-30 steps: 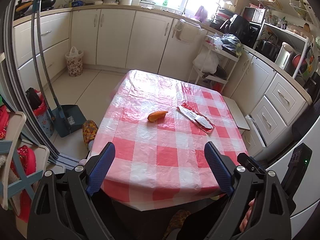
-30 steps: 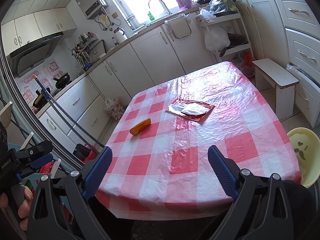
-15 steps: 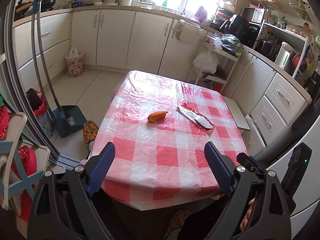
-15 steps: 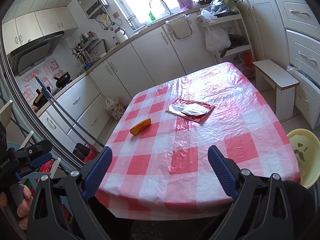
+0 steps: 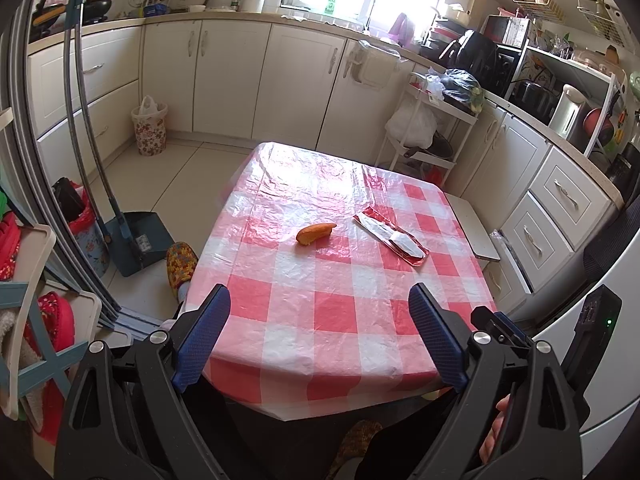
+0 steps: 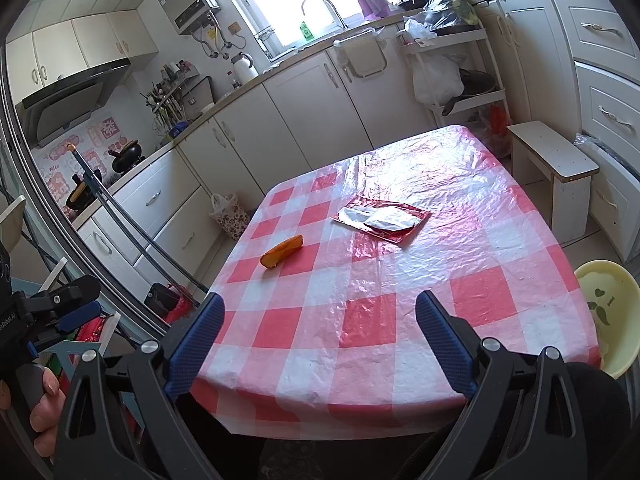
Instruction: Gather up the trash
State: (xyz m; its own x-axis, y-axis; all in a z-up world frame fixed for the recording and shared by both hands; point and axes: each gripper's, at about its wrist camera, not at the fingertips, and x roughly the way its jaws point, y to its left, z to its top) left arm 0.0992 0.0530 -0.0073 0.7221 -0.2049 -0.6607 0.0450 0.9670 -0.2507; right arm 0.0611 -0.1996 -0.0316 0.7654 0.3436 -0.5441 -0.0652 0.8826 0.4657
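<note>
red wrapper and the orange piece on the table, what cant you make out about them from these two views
- Red wrapper: print too small to read in either view; the silver flap hides any contents.
- Orange piece: too small to identify, peel or food; underside hidden against the tablecloth.
- Yellow bin: cut off by the table edge, right wrist view.

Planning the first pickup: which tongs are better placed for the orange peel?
Left, probably. The orange peel lies on the table's left half, toward the left tongs; the red wrapper lies nearer the right tongs. Both are open, empty and short of the table edge.
</note>
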